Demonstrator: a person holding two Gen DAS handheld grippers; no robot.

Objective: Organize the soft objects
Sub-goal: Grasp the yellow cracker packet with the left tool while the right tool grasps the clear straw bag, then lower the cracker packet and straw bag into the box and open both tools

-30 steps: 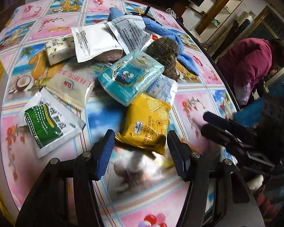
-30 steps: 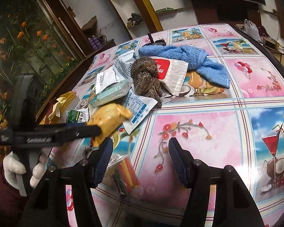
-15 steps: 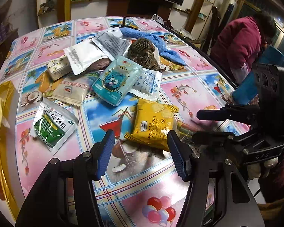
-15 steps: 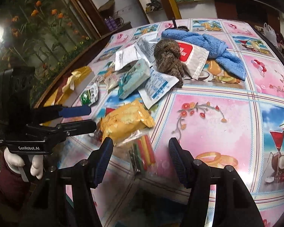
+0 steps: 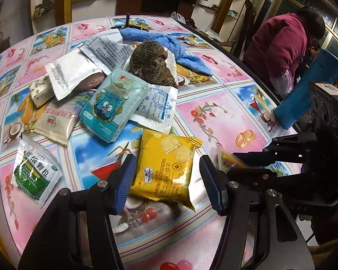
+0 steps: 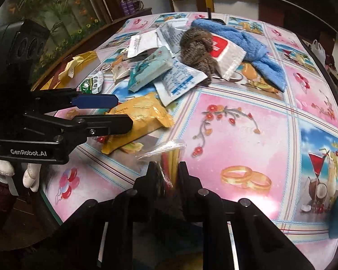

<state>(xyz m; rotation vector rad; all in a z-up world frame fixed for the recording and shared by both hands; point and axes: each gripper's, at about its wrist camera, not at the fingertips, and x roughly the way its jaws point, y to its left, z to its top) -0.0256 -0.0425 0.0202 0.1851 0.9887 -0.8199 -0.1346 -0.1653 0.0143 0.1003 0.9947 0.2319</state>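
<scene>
Left gripper [image 5: 166, 177]: fingers wide apart, flanking the yellow cracker packet [image 5: 166, 168] on the desk [image 5: 225, 117].
Right gripper [image 6: 166, 175]: pinched narrow on a clear bag of coloured sticks [image 6: 169, 155] at the desk's near edge.
Pile: teal tissue pack [image 5: 112, 105], blue towel [image 5: 169, 45] behind.

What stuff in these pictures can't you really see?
- Clear bag of colored sticks: right wrist view, its lower end is hidden between the shut right gripper fingers.
- Brownish thing: left wrist view, mostly covered by the white pouch.
- Blue towel: right wrist view, partly under the knitted bundle and red-and-white packet.
- Yellow cracker bag: right wrist view, the left gripper blocks part.
</scene>
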